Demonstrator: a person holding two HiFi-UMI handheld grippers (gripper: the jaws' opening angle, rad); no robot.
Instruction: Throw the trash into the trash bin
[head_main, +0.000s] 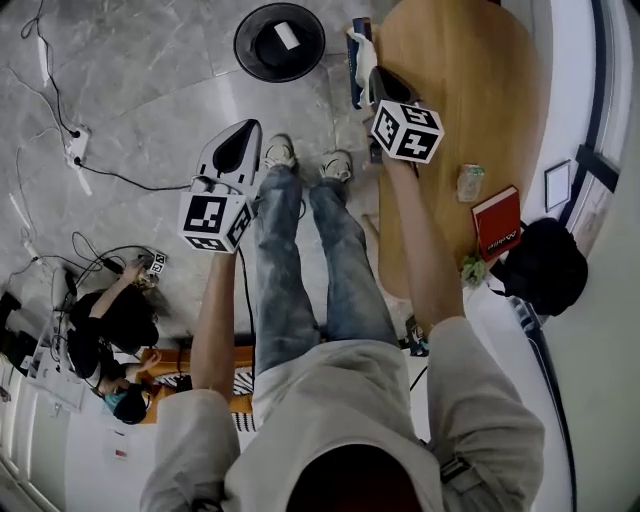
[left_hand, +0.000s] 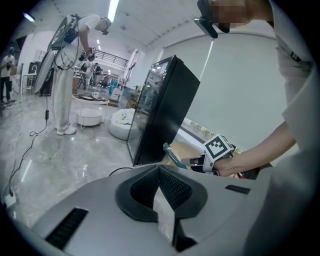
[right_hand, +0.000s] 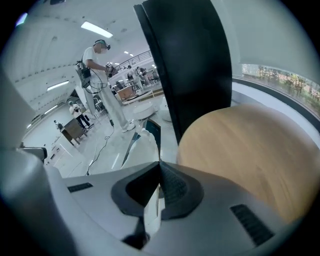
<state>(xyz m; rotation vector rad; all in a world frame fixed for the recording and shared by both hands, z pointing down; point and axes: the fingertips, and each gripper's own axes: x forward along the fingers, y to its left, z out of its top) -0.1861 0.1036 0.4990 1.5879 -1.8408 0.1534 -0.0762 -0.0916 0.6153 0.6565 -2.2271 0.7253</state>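
A black round trash bin (head_main: 279, 41) stands on the grey floor ahead of my feet, with a white scrap lying inside it. My right gripper (head_main: 372, 76) hovers at the wooden table's left edge, just right of the bin, and is shut on a flat white and teal wrapper (head_main: 357, 58). From the right gripper view the wrapper (right_hand: 148, 136) sticks out past the closed tips (right_hand: 159, 163). My left gripper (head_main: 249, 128) hangs over the floor below and left of the bin, jaws together with nothing between them (left_hand: 159, 168). The left gripper view also catches the held wrapper (left_hand: 174, 155).
The wooden table (head_main: 450, 110) at the right carries a small clear container (head_main: 469, 183), a red book (head_main: 497, 222) and a black bag (head_main: 546, 266). A tall black panel (left_hand: 161, 110) stands by the table. Cables and a power strip (head_main: 75, 148) lie at left; a person (head_main: 112, 330) crouches lower left.
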